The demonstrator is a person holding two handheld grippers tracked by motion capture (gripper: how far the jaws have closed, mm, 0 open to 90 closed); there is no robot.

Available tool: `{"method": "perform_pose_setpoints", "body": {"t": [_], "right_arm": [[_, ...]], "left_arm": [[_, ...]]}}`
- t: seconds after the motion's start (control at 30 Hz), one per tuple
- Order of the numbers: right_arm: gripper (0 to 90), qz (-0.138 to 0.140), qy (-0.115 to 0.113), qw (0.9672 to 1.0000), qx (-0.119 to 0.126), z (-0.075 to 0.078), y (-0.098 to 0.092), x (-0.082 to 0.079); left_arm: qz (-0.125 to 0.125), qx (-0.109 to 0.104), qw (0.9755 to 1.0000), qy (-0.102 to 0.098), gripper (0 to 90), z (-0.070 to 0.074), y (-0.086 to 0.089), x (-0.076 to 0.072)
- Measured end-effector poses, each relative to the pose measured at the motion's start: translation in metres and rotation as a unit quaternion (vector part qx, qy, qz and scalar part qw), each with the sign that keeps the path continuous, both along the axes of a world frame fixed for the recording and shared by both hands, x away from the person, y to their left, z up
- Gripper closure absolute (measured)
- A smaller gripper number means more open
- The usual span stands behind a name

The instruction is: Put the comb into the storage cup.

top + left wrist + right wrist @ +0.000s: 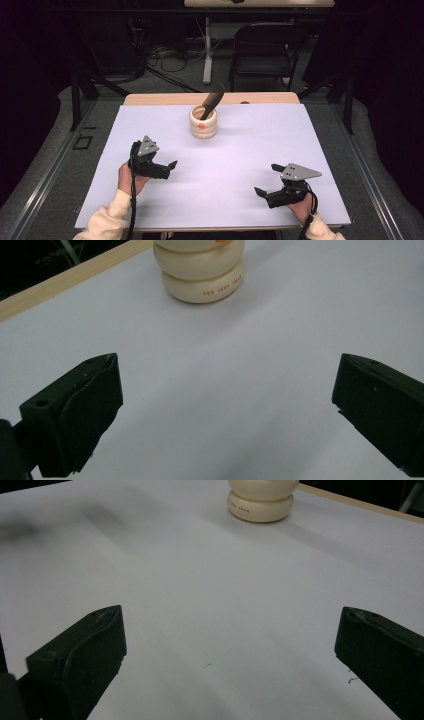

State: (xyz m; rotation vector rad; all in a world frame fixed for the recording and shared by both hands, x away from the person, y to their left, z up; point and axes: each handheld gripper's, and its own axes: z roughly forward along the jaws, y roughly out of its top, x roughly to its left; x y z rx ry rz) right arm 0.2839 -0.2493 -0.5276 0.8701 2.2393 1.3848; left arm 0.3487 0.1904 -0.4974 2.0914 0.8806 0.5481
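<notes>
High view: left tongs (167, 167) and right tongs (265, 187) rest low on the white counter (240, 130), both released, jaws spread wide and empty. Farther off, toward twelve o'clock, stands the cream ribbed pot (203, 123), a dark scoop (212, 100) leaning inside.

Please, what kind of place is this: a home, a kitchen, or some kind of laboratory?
Most likely a lab or recording workspace, not a home. A person holds the left gripper and right gripper over a white-covered table; loose cables lie on the floor behind, beside a folding chair, with dark surroundings.
</notes>
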Motion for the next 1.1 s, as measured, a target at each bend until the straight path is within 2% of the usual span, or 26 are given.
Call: {"method": "perform_pose_setpoints", "body": {"t": [0.33, 1.1], "right_arm": [[0.0, -0.001, 0.002, 1.0000, -0.001, 0.000, 0.001, 0.000], [0.0, -0.002, 0.002, 1.0000, -0.004, -0.001, 0.001, 0.000]], "left_arm": [[-0.003, -0.002, 1.0000, -0.001, 0.0, -0.002, 0.005, -0.014], [0.005, -0.012, 0.9999, -0.011, 0.0, -0.007, 0.020, -0.048]]}}
